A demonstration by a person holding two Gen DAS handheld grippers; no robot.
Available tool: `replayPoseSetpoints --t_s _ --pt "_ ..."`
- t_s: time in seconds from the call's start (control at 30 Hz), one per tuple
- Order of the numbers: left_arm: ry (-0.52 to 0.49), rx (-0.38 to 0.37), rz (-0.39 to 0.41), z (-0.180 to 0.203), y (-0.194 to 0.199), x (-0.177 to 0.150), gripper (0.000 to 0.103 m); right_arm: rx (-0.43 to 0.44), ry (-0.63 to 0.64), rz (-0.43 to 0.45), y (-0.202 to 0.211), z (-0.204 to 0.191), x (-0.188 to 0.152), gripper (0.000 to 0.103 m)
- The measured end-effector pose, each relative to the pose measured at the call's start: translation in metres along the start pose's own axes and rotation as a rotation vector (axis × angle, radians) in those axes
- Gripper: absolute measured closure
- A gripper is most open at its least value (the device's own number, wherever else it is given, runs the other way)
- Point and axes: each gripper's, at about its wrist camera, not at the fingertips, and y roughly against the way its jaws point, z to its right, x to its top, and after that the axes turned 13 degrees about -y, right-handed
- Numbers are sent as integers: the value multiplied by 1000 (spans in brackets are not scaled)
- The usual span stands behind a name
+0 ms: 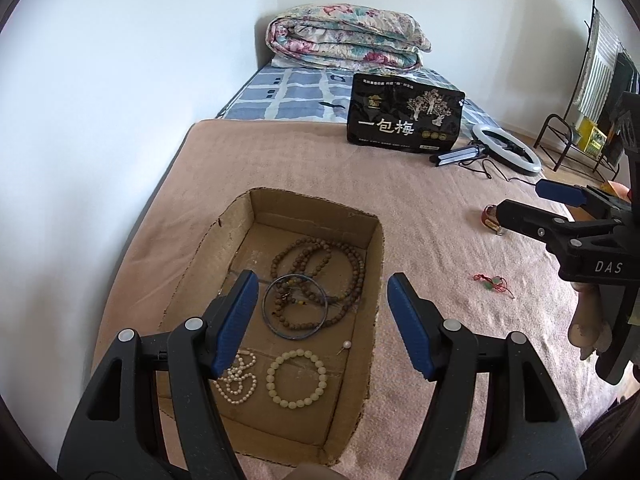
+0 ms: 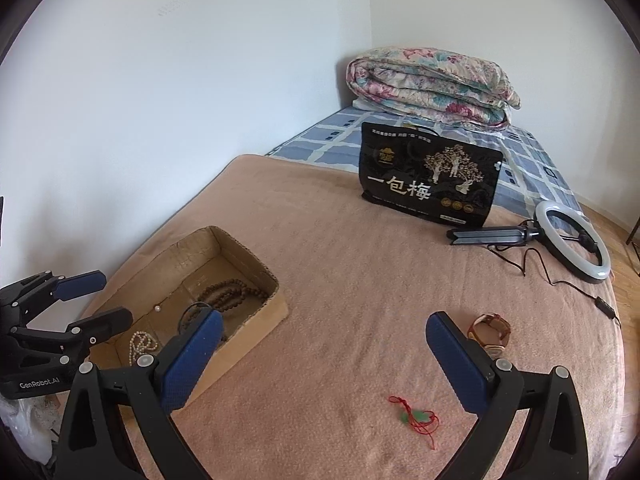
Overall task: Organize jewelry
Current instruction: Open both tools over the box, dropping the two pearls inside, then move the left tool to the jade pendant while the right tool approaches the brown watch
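Note:
An open cardboard box [image 1: 372, 248] [image 2: 256, 268] lies on the pink blanket. It holds brown bead strands [image 1: 320, 264] [image 2: 232, 290], a blue bangle [image 1: 295, 306], a pale bead bracelet [image 1: 297, 378], a pearl string [image 1: 237, 378] [image 2: 141, 342] and a pearl pin [image 1: 346, 345]. A red cord with green stones [image 1: 493, 281] [image 2: 418, 416] and a watch with a brown strap [image 2: 491, 330] [image 1: 490, 218] lie on the blanket outside the box. My left gripper [image 1: 322, 300] [image 2: 102, 296] is open and empty above the box. My right gripper [image 2: 322, 344] [image 1: 520, 204] is open and empty above the blanket.
A black snack bag [image 1: 404, 116] [image 2: 430, 178] stands at the back. A ring light with tripod and cable [image 1: 506, 150] [image 2: 572, 240] lies right of it. A folded floral quilt [image 1: 348, 36] sits at the bed's head. The wall runs along the left.

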Motion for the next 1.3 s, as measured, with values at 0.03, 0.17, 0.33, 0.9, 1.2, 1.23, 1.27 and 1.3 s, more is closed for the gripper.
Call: replayPoseSetpoints --t_s 0.03,0.17,0.33,0.9,1.2,1.23,1.27,1.3 --pt "-8 -5 2 5 0 2 34 -7 -7 2 2 6 1 0" --pt "-35 -34 12 23 1 11 34 -38 -33 8 10 30 4 0" --pt "-65 -71 13 49 -3 19 34 -87 -53 15 17 61 4 0" --pt "-164 -177 -13 137 -33 34 34 -207 -129 18 27 152 4 0" --pt "-139 -217 -58 175 -67 30 34 -237 -136 -4 8 185 1 0" --pt "-138 -218 -63 180 -72 28 34 -241 -131 -7 5 188 0 0" --pt "-138 -220 -68 183 -77 27 34 -245 -126 -8 2 190 0 0" --pt "-137 -220 -74 187 -81 26 34 -248 -122 -9 -2 192 0 0"
